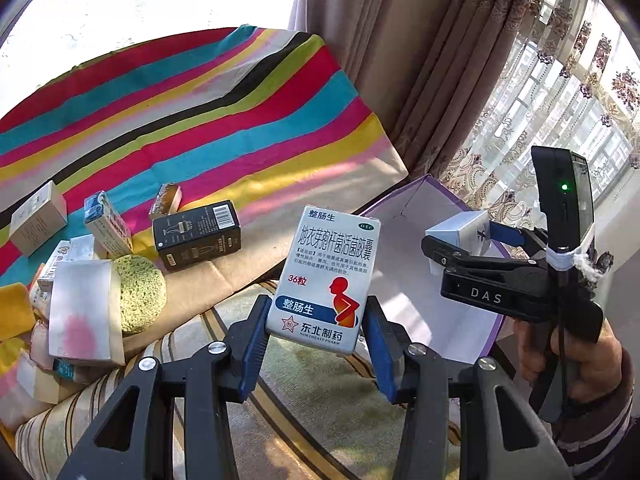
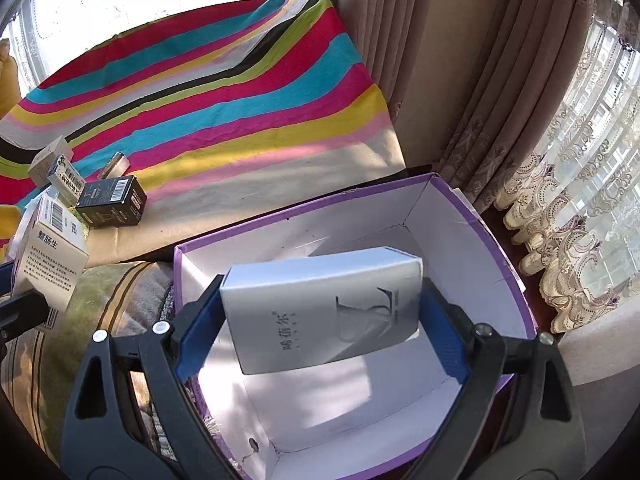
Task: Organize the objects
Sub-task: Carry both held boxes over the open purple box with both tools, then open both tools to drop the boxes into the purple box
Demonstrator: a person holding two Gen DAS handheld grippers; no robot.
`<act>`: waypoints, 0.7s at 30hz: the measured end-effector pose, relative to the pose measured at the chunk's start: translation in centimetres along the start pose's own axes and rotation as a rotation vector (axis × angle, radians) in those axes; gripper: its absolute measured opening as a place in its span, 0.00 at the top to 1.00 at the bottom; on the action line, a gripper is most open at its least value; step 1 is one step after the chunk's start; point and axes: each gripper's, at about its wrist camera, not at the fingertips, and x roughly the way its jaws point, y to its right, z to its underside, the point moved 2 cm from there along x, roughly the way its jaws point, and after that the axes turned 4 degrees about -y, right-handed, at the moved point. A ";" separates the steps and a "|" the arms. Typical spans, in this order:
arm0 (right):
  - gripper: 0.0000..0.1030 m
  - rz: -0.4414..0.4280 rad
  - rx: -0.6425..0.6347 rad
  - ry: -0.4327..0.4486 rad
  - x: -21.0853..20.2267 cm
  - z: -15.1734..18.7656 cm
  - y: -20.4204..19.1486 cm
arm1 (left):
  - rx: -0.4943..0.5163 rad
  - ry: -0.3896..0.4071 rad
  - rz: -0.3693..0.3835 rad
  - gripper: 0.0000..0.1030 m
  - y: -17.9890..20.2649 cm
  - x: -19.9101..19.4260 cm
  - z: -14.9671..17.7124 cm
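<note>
The left tool (image 1: 318, 332) clamps its blue pads on the lower sides of a white medicine box (image 1: 326, 276) printed with a red figure, holding it upright over a striped cushion edge; the box's bottom corner is cut off behind the pads. The right tool (image 2: 320, 332), spread wide, grips a silver-grey box (image 2: 324, 312) by its two ends, tilted, above the open purple carton (image 2: 484, 240); the carton's white inside shows no other contents, and its near wall is hidden by the tool. In the left wrist view a hand (image 1: 568, 360) holds the right tool's handle, partly out of frame. Farther off, on the striped cloth (image 1: 200, 112), lie one black box (image 1: 196, 236), a green sponge (image 1: 140, 292) and several pale boxes, heaped and overlapping at the left edge, too crowded to count. Curtains (image 2: 460, 80) hang behind.
</note>
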 end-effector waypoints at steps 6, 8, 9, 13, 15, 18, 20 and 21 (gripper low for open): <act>0.10 0.042 0.030 0.010 0.1 0.1 1.5 | 0.035 -0.016 0.034 0.54 2.3 1.7 -1.5; 0.10 0.051 0.040 0.012 0.0 -0.1 1.9 | 0.045 -0.017 0.052 0.53 2.9 2.1 -1.9; 0.10 0.048 0.045 0.014 0.0 -0.2 2.0 | 0.048 -0.019 0.060 0.53 3.0 2.4 -2.0; 0.06 0.063 0.070 0.040 -0.5 -0.5 2.5 | 0.047 -0.013 0.087 0.37 3.3 2.6 -2.4; 0.03 0.081 0.075 0.056 -0.9 -0.7 2.6 | 0.047 0.003 0.084 0.29 3.2 2.3 -2.4; 0.02 0.089 0.079 0.079 -1.2 -1.0 2.5 | 0.043 0.035 0.044 0.22 3.0 1.6 -2.6; 0.01 0.094 0.080 0.087 -1.4 -1.1 2.3 | 0.033 0.062 0.029 0.18 2.7 0.9 -2.7; 0.01 0.095 0.076 0.090 -1.5 -1.2 2.1 | 0.019 0.073 0.031 0.18 2.4 0.6 -2.7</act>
